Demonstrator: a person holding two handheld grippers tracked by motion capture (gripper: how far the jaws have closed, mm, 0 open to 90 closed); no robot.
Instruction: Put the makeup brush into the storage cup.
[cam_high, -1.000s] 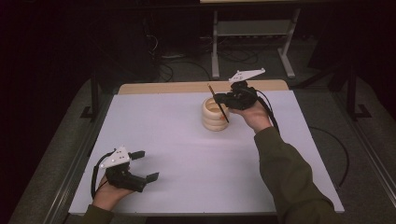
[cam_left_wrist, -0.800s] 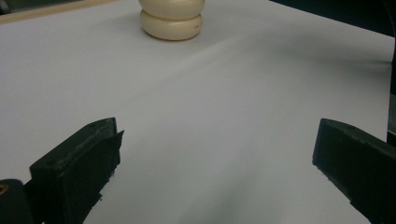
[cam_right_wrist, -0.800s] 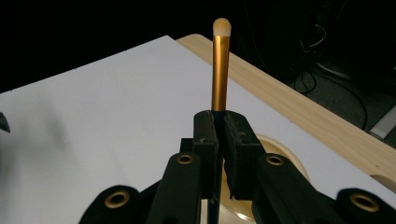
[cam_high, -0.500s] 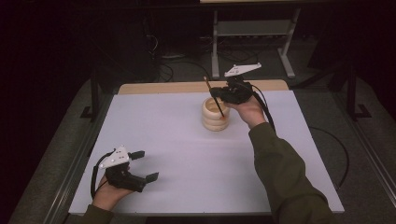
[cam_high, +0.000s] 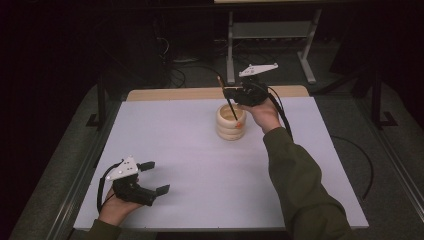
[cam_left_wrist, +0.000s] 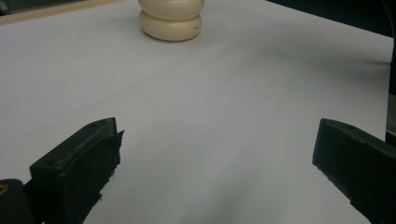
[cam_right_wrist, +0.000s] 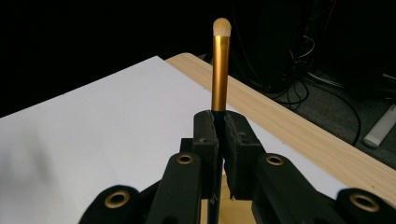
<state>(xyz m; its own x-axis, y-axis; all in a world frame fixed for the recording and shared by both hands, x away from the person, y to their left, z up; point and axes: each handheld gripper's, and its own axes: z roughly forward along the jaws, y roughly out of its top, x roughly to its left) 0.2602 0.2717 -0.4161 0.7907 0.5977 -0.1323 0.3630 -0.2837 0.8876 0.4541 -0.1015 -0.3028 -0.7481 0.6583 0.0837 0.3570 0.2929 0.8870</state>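
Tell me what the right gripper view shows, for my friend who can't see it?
The right gripper is shut on a thin brush, whose gold part and pale rounded tip stick straight up from between its black fingers. Behind it are a white table cover, the table's wooden edge and a dark floor with cables.

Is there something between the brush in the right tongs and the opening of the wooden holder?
Nothing visible. The right tongs grip the brush, and its dark handle already slants down into the open top of the ring-shaped holder.
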